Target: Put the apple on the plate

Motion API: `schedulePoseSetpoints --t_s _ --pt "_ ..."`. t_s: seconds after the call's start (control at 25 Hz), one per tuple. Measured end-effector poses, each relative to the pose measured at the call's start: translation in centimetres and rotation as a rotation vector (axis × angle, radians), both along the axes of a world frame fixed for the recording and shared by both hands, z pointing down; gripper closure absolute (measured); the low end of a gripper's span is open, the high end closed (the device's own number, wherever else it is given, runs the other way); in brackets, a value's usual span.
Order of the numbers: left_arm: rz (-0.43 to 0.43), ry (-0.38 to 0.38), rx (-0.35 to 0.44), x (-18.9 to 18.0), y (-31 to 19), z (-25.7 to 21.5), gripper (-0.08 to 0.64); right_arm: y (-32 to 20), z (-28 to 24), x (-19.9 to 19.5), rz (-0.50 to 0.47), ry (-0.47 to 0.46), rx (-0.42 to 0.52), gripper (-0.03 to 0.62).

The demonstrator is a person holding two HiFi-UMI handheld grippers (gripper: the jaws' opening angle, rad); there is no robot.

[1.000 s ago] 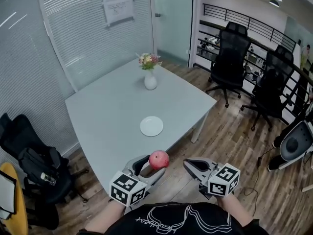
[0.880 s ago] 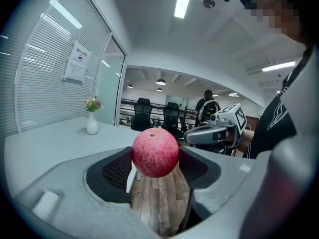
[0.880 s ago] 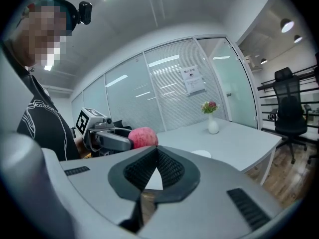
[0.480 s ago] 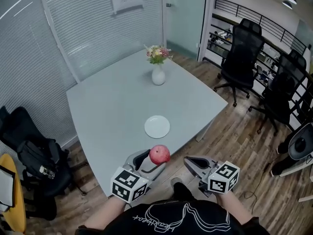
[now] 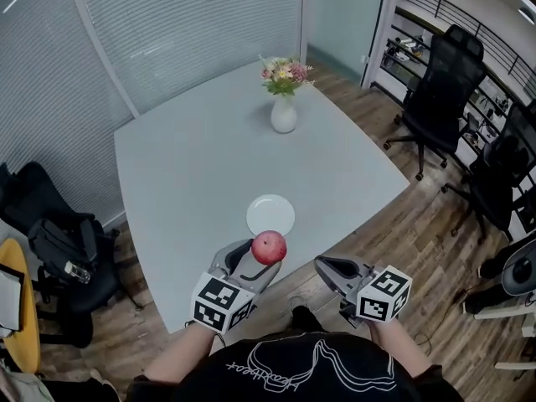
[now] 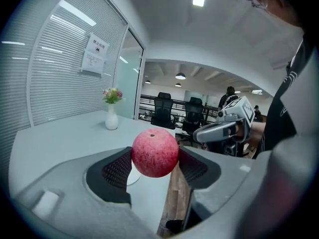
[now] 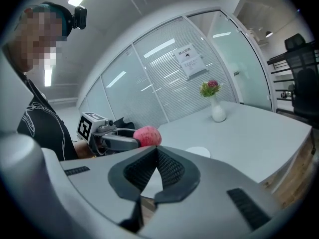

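While the left gripper [image 5: 261,262] grasps the apple [image 5: 269,247] in its jaws near the plate [image 5: 270,212], the right gripper [image 5: 323,265] has its jaws clenched, empty.

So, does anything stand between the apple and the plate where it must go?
Nothing visible does. The left gripper holds the apple on the near side of the plate, and only bare table shows between them. The vase stands far behind the plate, out of the path.
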State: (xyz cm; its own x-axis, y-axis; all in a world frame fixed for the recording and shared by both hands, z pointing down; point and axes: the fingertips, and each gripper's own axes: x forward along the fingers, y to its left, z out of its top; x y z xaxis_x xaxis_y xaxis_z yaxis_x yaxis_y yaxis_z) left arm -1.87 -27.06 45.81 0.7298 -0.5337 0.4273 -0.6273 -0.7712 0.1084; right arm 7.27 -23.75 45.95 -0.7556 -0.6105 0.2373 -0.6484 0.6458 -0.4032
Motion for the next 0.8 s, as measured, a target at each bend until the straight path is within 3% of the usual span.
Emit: schedulePoseSetpoints --t_s 0.56,0.8 --pt "-0.149 -0.133 0.014 2.3 -9.4 6.3 0.275 -8.0 3.7 4.4 -0.053 -0.032 -0.104 0.583" --pt "-0.209 -0.179 -0.027 2.5 -11.7 10.1 0.274 -9.1 5.1 5.3 -0.084 -0.017 -0.132 0.583"
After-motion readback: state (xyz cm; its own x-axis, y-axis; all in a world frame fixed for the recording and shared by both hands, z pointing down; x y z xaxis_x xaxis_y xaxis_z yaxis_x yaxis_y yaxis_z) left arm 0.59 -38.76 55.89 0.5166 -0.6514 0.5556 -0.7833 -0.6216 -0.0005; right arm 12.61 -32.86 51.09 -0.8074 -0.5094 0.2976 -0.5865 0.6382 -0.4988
